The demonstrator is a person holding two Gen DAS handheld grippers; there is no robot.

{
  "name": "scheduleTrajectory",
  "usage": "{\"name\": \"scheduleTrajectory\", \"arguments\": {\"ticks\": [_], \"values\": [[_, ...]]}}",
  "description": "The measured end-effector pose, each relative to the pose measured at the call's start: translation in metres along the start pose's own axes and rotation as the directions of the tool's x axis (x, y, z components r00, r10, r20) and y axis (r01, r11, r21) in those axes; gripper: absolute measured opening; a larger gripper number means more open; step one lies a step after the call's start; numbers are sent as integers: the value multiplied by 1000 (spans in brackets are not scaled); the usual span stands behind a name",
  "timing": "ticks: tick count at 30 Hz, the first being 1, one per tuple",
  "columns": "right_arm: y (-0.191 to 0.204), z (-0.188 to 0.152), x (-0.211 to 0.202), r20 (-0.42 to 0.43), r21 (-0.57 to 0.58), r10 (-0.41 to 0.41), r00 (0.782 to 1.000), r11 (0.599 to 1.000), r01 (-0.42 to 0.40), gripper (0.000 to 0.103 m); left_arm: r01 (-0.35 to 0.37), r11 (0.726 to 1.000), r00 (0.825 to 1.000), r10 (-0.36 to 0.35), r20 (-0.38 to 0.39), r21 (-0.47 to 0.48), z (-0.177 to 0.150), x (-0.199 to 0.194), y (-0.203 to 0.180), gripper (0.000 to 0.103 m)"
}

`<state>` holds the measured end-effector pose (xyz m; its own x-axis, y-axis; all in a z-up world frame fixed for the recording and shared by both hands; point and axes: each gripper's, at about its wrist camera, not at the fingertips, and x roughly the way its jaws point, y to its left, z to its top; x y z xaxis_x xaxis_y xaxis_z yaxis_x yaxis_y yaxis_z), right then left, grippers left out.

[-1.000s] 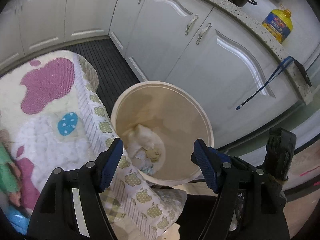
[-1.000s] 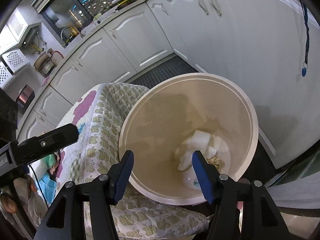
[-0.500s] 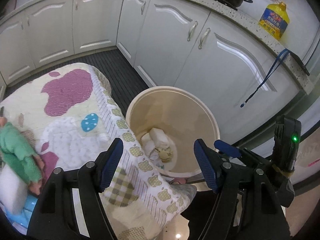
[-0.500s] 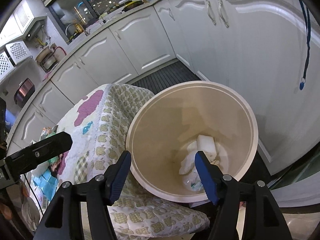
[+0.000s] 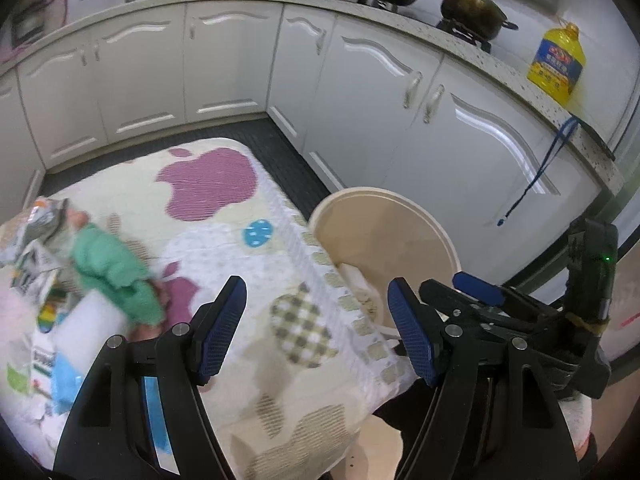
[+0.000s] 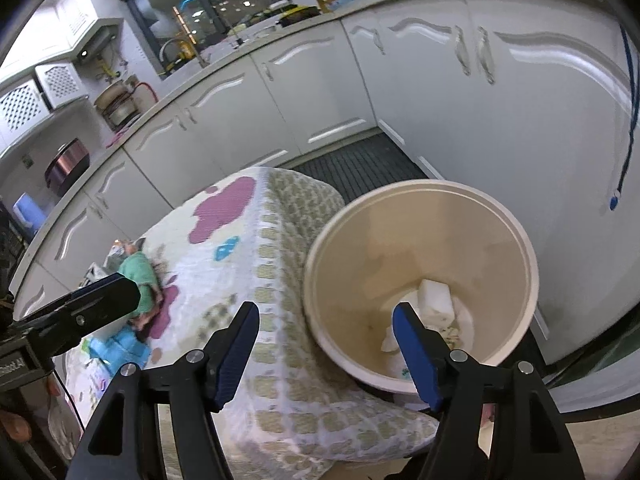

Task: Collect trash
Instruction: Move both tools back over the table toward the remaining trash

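Observation:
A cream trash bin (image 6: 424,280) stands on the floor against the table's right end; white paper trash (image 6: 434,300) lies in its bottom. The bin also shows in the left wrist view (image 5: 384,236). My right gripper (image 6: 324,338) is open and empty above the table edge and the bin's near rim. My left gripper (image 5: 316,320) is open and empty above the patterned tablecloth (image 5: 248,248). Trash lies at the table's left: a green crumpled piece (image 5: 108,268), printed wrappers (image 5: 36,240), a white piece (image 5: 88,316) and a blue packet (image 6: 120,346).
White kitchen cabinets (image 5: 360,92) curve around behind the table and bin. A yellow oil bottle (image 5: 556,64) and pots (image 5: 474,10) stand on the counter. A blue lanyard (image 5: 536,176) hangs from the counter edge. A dark ribbed floor mat (image 6: 360,164) lies between cabinets and table.
Both grippers have pulled back and up from over the bin and swung left toward the table. The trash at the table's left has come into view. Both stayed open.

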<state>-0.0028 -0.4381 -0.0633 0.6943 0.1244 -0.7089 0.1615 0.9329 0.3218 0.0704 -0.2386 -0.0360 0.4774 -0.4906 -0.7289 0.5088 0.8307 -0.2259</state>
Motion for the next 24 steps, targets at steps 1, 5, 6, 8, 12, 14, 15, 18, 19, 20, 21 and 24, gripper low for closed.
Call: {"name": "scheduleTrajectory", "arguments": {"ticks": [1, 5, 6, 8, 12, 14, 15, 18, 19, 20, 21, 24], "values": [[5, 0, -1, 3, -8, 3, 1000, 1000, -3, 68, -9, 1000, 1000, 9, 7, -6, -2, -4, 4, 72], [19, 1, -4, 13, -30, 13, 1000, 999, -13, 69, -29, 999, 999, 30, 28, -23, -6, -17, 17, 72], [25, 1, -4, 14, -38, 19, 1000, 999, -19, 69, -33, 999, 999, 34, 33, -28, -7, -21, 20, 72], [33, 1, -4, 14, -50, 28, 1000, 998, -27, 69, -38, 998, 998, 39, 41, -40, -9, -27, 27, 72], [49, 1, -3, 10, -78, 48, 999, 996, -47, 70, -46, 996, 997, 49, 51, -71, -15, -38, 42, 72], [57, -1, -3, 8, -93, 57, 998, 994, -56, 70, -53, 995, 997, 58, 56, -83, -17, -42, 48, 72], [62, -2, -3, 6, -102, 63, 998, 993, -62, 70, -59, 994, 996, 64, 59, -90, -19, -45, 52, 72], [75, -4, -2, 1, -123, 78, 997, 989, -77, 70, -67, 992, 995, 74, 61, -109, -23, -51, 62, 72], [78, -4, -1, -1, -129, 81, 997, 988, -81, 70, -69, 991, 995, 77, 62, -114, -25, -53, 66, 72], [82, -4, 0, -3, -136, 86, 996, 987, -85, 70, -73, 990, 995, 81, 63, -121, -27, -55, 70, 72], [88, -4, 1, -6, -145, 91, 996, 985, -91, 70, -76, 989, 994, 85, 64, -126, -27, -57, 73, 72], [99, -5, 4, -15, -162, 102, 995, 981, -103, 72, -81, 985, 993, 92, 68, -151, -32, -64, 85, 72]]}}
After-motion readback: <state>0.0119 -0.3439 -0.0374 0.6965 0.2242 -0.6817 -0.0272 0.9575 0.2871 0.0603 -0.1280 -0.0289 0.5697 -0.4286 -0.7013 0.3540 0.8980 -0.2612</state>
